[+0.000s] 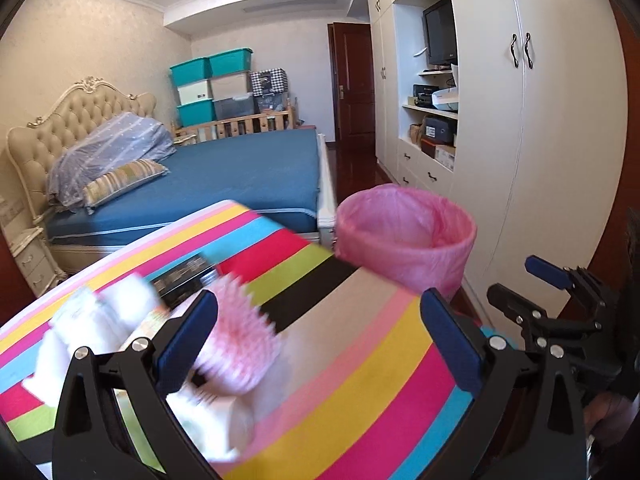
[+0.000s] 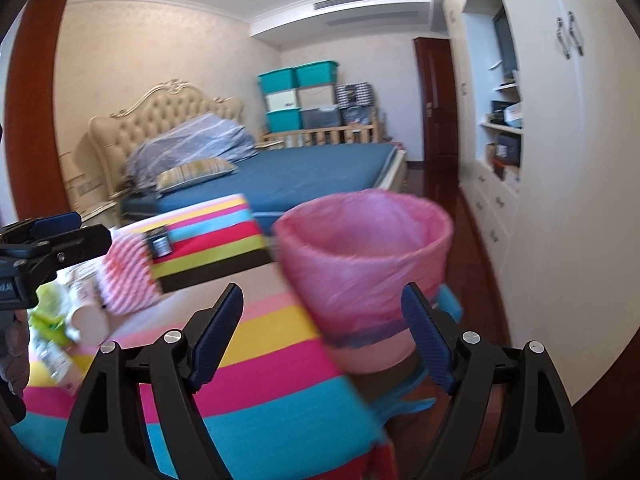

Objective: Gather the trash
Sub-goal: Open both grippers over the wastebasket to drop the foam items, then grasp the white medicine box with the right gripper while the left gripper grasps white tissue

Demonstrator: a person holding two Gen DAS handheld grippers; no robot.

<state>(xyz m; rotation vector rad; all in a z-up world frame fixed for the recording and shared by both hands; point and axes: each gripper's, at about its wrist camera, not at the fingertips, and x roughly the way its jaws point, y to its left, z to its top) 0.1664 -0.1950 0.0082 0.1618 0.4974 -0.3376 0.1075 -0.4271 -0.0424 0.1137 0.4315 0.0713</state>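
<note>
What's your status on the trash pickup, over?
Left gripper open, empty, over the pink striped wrapper. Right gripper open, empty, facing the pink-lined bin. Trash pile on the striped cloth; nothing blocking.

A bed [image 1: 248, 172] with a blue sheet carries two pillows [image 1: 120, 178]; teal storage boxes [image 1: 210, 66] stack behind it; a white wardrobe [image 1: 556, 128] holds a television [image 1: 440, 32].

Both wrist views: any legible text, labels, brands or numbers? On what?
None can be read with confidence.
TV: small logo on the lower bezel, too small.
Dark tin on the striped cloth: label blurred.
Packets at the left: print blurred.
Left claw body: white lettering, cut off.
</note>
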